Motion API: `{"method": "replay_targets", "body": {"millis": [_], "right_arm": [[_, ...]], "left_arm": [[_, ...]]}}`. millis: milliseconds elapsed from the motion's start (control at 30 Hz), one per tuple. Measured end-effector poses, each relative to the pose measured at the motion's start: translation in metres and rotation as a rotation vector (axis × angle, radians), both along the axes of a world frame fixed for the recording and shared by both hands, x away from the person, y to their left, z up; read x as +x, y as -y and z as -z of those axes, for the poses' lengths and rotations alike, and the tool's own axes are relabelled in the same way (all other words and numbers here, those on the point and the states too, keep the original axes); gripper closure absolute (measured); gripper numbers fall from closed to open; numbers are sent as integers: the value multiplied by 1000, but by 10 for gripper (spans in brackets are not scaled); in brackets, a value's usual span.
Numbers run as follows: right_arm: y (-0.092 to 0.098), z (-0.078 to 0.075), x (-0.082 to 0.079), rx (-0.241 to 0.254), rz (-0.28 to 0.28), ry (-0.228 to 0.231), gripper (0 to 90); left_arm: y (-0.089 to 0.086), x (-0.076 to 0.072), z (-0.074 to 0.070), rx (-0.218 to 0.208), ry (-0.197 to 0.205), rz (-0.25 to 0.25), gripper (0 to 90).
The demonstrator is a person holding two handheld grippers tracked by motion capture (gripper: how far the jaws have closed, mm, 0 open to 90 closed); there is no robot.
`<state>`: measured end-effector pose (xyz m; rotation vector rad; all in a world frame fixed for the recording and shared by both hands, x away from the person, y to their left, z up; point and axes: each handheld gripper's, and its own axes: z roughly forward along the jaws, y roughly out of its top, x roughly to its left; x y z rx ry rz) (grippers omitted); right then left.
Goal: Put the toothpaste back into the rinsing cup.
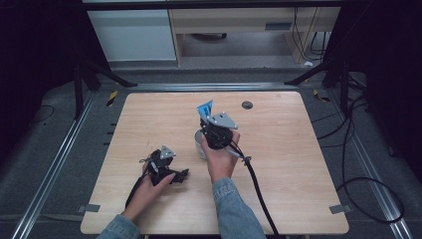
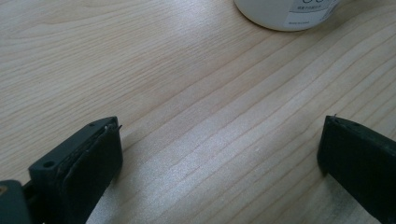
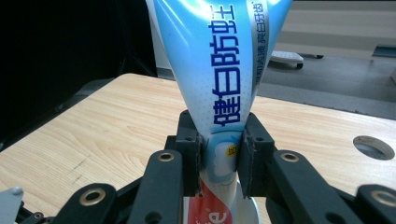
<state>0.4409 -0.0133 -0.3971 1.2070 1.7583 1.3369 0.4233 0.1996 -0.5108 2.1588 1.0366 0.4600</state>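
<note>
One tube: your right hand-held gripper (image 3: 219, 161) clamps the toothpaste tube (image 3: 219, 70) upright, directly above the white cup (image 1: 200, 144); left hand-held gripper (image 2: 219, 154) rests wide open on the worktop (image 1: 278, 149).

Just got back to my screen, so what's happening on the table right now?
A person holds a gripper in each hand at a wooden table. The right gripper is clamped on a blue and white toothpaste tube, held upright above a white cup near the middle of the table; the tube's lower end sits at the cup's mouth. The left gripper rests low over bare wood with its jaws wide apart and nothing between them, the cup's base a little ahead of it.
</note>
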Motion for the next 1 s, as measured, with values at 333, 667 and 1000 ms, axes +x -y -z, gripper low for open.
{"method": "replay_targets", "body": {"millis": [333, 667, 1000], "right_arm": [[1, 7, 2, 23, -1, -27, 729], [1, 8, 3, 31, -7, -38, 728], [1, 11, 6, 53, -12, -62, 727]], "left_arm": [[0, 0, 0, 0, 0, 0, 0], [0, 0, 0, 0, 0, 0, 0], [0, 0, 0, 0, -2, 0, 0]]}}
